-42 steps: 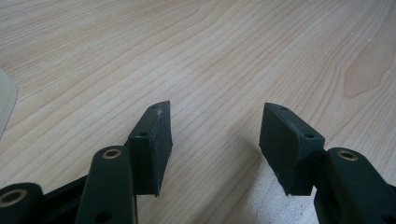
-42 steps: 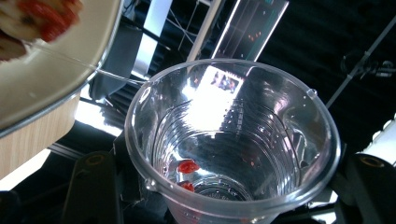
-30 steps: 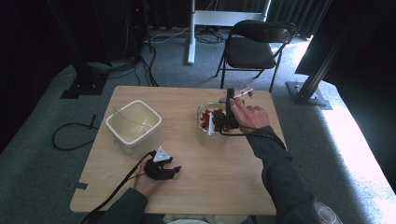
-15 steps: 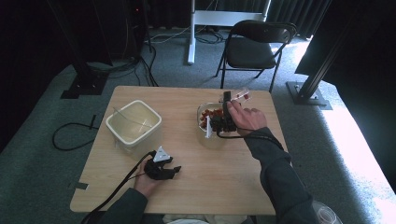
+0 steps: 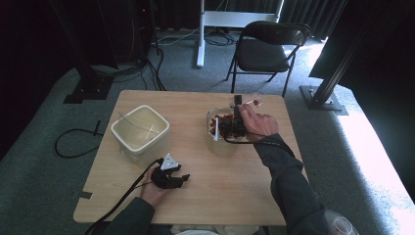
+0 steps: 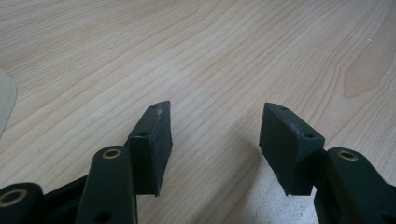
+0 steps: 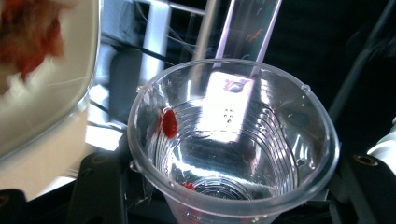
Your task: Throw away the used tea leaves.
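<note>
Clear plastic is what the see-through measuring cup (image 7: 233, 140) is made of, and it is pinched in the right gripper (image 5: 238, 122), whose jaws have just been closing on it. It is held over the round tub of red bits (image 5: 215, 142). The left gripper (image 6: 215, 149) is rested on the light wooden table (image 5: 235, 196), jaws spread wide.

no readable text, no labels, no brand marks, no numbers or signs anywhere

Cup (image 7: 233, 149) base cut off below, bowl (image 7: 42, 88) contents blurred, right tool (image 5: 238, 117) tips hidden behind hand (image 5: 259, 122)
</note>
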